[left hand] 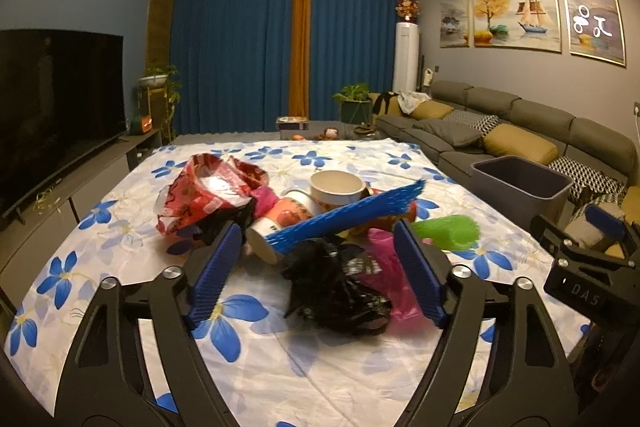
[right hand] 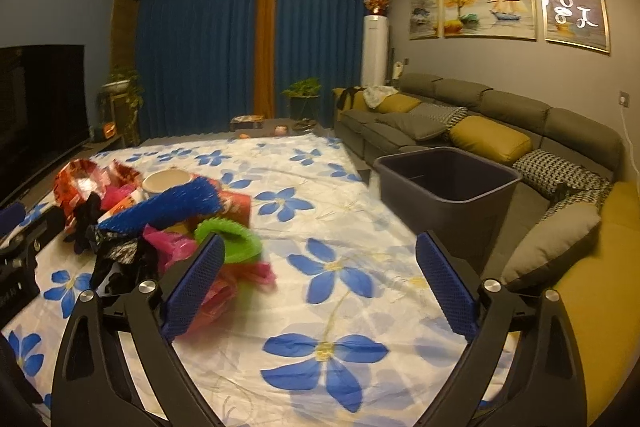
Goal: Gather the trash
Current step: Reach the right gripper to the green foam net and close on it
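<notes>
Both grippers' jaws gape wide over trash; grey bin (right hand: 448, 183) looks empty

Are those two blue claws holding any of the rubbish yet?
No. The left gripper straddles a black bag without pinching; the right gripper is open over bare cloth.

A matt flowered cloth (left hand: 320, 367) lies under a glossy crinkled black plastic bag (left hand: 340, 291), ribbed blue foam netting (left hand: 344, 215), a smooth paper cup (left hand: 280, 223) and shiny red wrapping (left hand: 204, 195).
</notes>
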Demonstrator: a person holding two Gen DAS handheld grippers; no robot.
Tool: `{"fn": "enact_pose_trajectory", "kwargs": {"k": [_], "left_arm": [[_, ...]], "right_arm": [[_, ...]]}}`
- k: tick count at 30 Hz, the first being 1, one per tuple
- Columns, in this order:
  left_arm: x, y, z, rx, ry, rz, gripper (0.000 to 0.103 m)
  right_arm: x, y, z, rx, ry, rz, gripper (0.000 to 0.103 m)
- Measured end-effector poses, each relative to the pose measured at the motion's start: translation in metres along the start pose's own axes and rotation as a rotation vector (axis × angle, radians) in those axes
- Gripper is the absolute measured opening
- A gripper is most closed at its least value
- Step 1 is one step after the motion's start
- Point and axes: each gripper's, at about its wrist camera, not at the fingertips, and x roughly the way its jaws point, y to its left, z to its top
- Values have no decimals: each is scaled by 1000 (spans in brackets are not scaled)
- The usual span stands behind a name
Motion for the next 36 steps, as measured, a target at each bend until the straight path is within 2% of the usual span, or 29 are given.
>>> {"fn": "enact_pose_trajectory", "kwargs": {"k": [1, 4, 7, 9, 15, 22, 28, 30, 32, 35, 36], "left_arm": [[2, 4, 0, -5, 2, 4, 71], [7, 15, -3, -21, 1, 19, 68], [13, 23, -3, -27, 5, 30, 68], [17, 27, -5, -28, 8, 40, 68], [31, 35, -9, -42, 38, 43, 66], [43, 31, -13, -35, 61, -21, 61], [60, 28, -15, -40, 127, -83, 56], [66, 23, -15, -29, 143, -97, 55], [74, 21, -16, -22, 172, -117, 52], [85, 19, -17, -29, 217, -147, 39], [87, 19, -18, -31, 227, -159, 31]], "right_arm": [[3, 4, -1, -4, 7, 11, 89], [16, 15, -4, -13, 32, 61, 76], [32, 27, -4, -20, 64, 107, 73], [40, 32, -3, -20, 74, 122, 67], [60, 35, -5, -25, 107, 125, 57], [81, 36, -5, -32, 145, 143, 41], [95, 37, -7, -32, 182, 171, 16], [96, 36, -8, -23, 186, 180, 11], [94, 35, -6, -25, 167, 175, 10], [88, 32, -4, -27, 148, 171, 9], [87, 30, -3, -24, 143, 170, 9]]}}
